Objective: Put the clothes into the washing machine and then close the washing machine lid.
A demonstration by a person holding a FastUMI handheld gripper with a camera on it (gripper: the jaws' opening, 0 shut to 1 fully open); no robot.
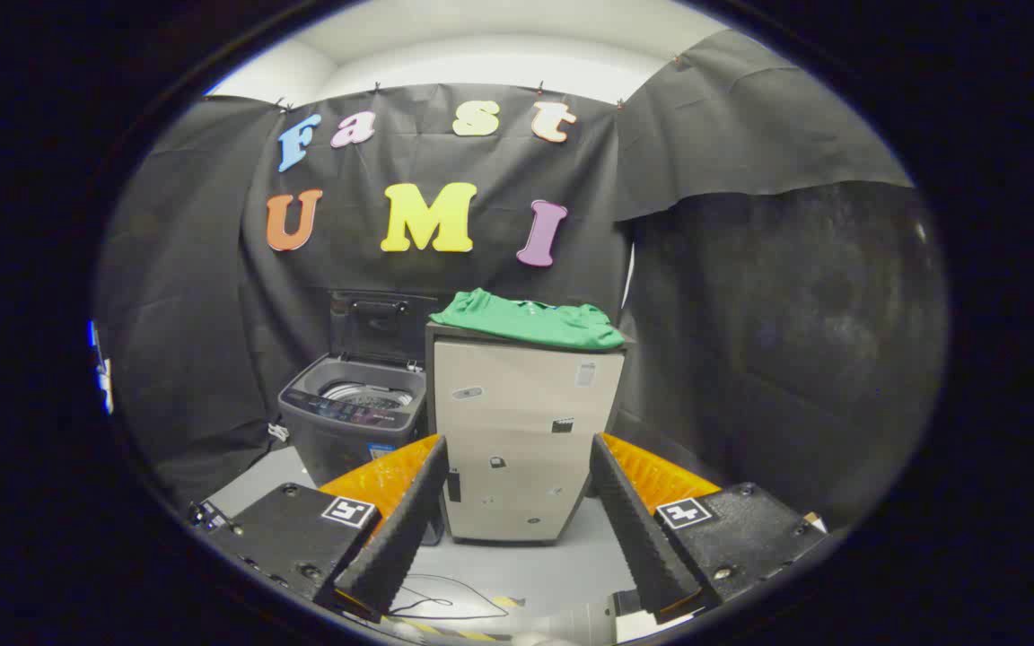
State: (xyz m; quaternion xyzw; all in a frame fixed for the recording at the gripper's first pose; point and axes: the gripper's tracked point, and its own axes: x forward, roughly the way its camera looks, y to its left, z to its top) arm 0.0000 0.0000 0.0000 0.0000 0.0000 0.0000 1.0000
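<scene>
Gripper [517, 453] was spread wide apart with nothing between the fingers, aimed at the beige cabinet [526, 431] well ahead. Green clothes [530, 321] lay folded flat on the cabinet's top, hanging slightly over the front edge, untouched. Top-load washing machine [351, 417] stood just to the left of the cabinet, touching or nearly so (couldn't tell), lid [380, 325] up and leaning back against the black booth wall, steel drum [364, 393] visible and looking empty. A loose cable [445, 606] lay on the grey floor [526, 570] near the fingers. Judged as the start: approach to the clothes, nothing loaded yet, lid closing still to come. To do this step well, the gripper probably needed to rise to the cabinet top and come in level at the garment's front edge, pinching a thick fold rather than one layer (a single layer would likely let the shirt unfold and drag). Grabbing near the middle should have kept it bundled for the short carry left over the drum; lifting clear of the cabinet edge before swinging across would avoid snagging on the raised lid.
</scene>
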